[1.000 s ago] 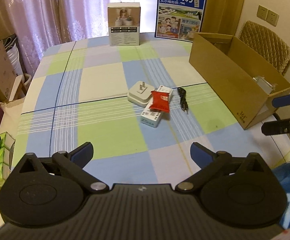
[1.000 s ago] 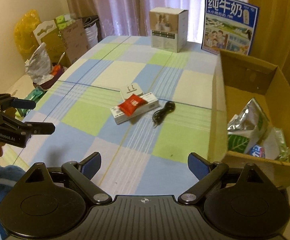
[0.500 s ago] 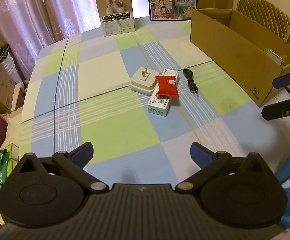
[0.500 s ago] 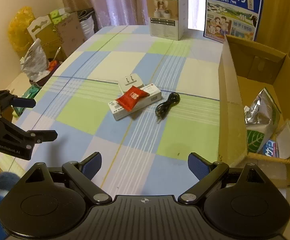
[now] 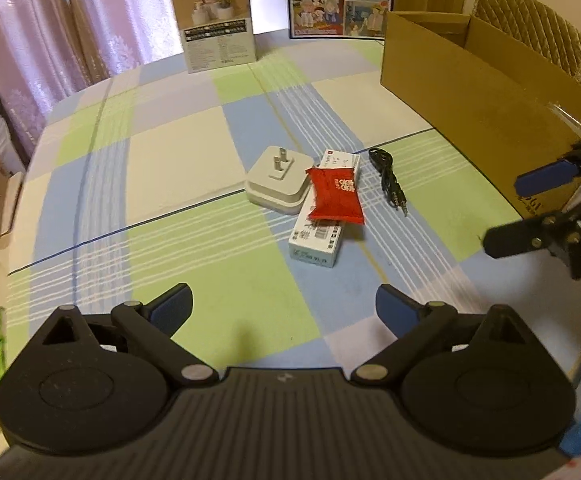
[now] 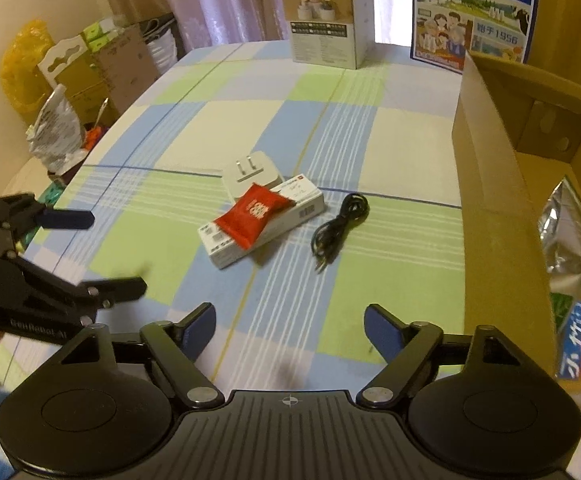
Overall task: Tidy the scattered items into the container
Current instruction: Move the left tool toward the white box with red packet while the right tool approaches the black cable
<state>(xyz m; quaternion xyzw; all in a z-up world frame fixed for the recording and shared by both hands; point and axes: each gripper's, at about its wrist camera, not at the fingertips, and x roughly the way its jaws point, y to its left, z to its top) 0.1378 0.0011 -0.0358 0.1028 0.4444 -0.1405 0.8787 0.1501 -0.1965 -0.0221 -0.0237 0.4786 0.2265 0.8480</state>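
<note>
the left gripper (image 5: 283,306) hangs over the near part of the table, its 2 blue-tipped fingers spread wide and closing slightly, with only tablecloth between them. the right gripper (image 6: 289,324) does the same a little to the right; its jaws are narrower, closing, and grasp nothing. each gripper shows at the edge of the other's view.

beyond both, near the middle of the checked tablecloth (image 5: 162,200), lie the scattered items. a long white box (image 5: 324,216) rests flat, with a red snack packet (image 5: 336,198) lying across its top. a white plug adapter (image 5: 278,180) sits touching the box's far left side, its 2 prongs pointing up. a coiled black audio cable (image 5: 388,178) lies just right of the box, apart from it.

further right stands the open cardboard box (image 6: 494,184), the container, already holding a silver foil bag (image 6: 566,232) and a small blue-and-white pack (image 6: 578,344).

at the far edge stand a white product carton (image 5: 216,18) and a blue milk poster (image 5: 338,0).
</note>
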